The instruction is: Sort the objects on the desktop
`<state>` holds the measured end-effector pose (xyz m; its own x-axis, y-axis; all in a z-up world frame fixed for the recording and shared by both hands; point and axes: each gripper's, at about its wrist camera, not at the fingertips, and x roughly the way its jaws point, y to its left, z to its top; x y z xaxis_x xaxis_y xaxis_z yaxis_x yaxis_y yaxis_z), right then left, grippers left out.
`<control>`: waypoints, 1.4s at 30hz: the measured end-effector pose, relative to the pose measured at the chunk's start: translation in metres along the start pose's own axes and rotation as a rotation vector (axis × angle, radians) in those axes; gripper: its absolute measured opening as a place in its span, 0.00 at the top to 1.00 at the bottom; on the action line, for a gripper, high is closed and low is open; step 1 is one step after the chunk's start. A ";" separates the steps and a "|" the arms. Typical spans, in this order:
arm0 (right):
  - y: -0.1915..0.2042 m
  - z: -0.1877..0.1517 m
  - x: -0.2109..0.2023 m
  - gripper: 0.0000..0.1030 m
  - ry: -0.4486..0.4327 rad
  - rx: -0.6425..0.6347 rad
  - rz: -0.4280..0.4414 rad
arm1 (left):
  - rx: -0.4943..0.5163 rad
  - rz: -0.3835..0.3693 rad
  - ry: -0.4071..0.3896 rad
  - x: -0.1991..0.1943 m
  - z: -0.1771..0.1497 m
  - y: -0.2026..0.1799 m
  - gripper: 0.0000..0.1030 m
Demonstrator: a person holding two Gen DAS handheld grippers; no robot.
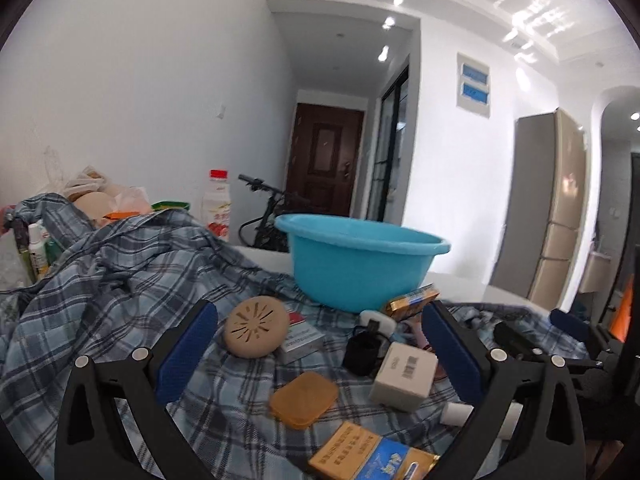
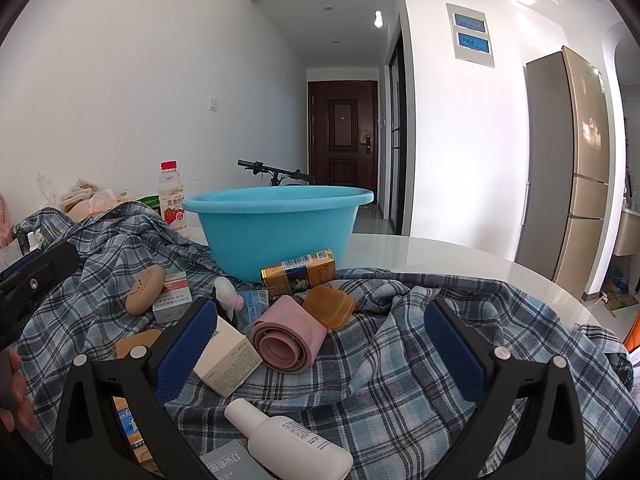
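We see the left gripper (image 1: 320,354) spread wide, holding nothing, above an amber soap case (image 1: 303,399) and a white box (image 1: 403,376) on the plaid cloth (image 1: 132,276). The right gripper (image 2: 320,348) gapes too, level over a pink rolled cup (image 2: 289,334). Beyond sits the blue basin (image 2: 276,228) on the white surface (image 2: 460,260).

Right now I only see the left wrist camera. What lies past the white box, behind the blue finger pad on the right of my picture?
Observer: A pink cup lies on its side beside the white box.
Operator: Is there a second amber case?
Observer: Yes, an amber case sits by the gold pack, in front of the blue basin.
Operator: Is the right gripper holding anything?
Observer: No, the right gripper is open and empty above the plaid cloth.
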<state>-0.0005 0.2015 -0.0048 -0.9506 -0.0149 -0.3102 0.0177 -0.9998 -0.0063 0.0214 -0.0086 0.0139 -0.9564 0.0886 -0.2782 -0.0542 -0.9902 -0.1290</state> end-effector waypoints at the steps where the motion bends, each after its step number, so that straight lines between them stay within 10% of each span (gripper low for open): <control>1: 0.001 0.000 0.000 0.00 0.001 0.000 0.001 | -0.005 0.011 0.022 0.001 0.000 0.001 0.00; 27: 0.001 0.000 0.005 0.00 0.022 -0.003 0.006 | 0.107 0.024 0.075 0.016 -0.012 -0.012 0.00; 38: -0.003 0.000 0.007 0.00 0.039 0.014 0.006 | 0.107 -0.055 0.379 0.071 -0.022 -0.014 0.00; 42: -0.011 0.000 -0.003 0.00 0.009 0.034 0.024 | 0.183 -0.121 0.371 0.068 -0.018 -0.025 0.00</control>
<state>0.0022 0.2126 -0.0041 -0.9472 -0.0393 -0.3182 0.0302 -0.9990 0.0332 -0.0371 0.0247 -0.0191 -0.7739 0.2050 -0.5992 -0.2412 -0.9703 -0.0204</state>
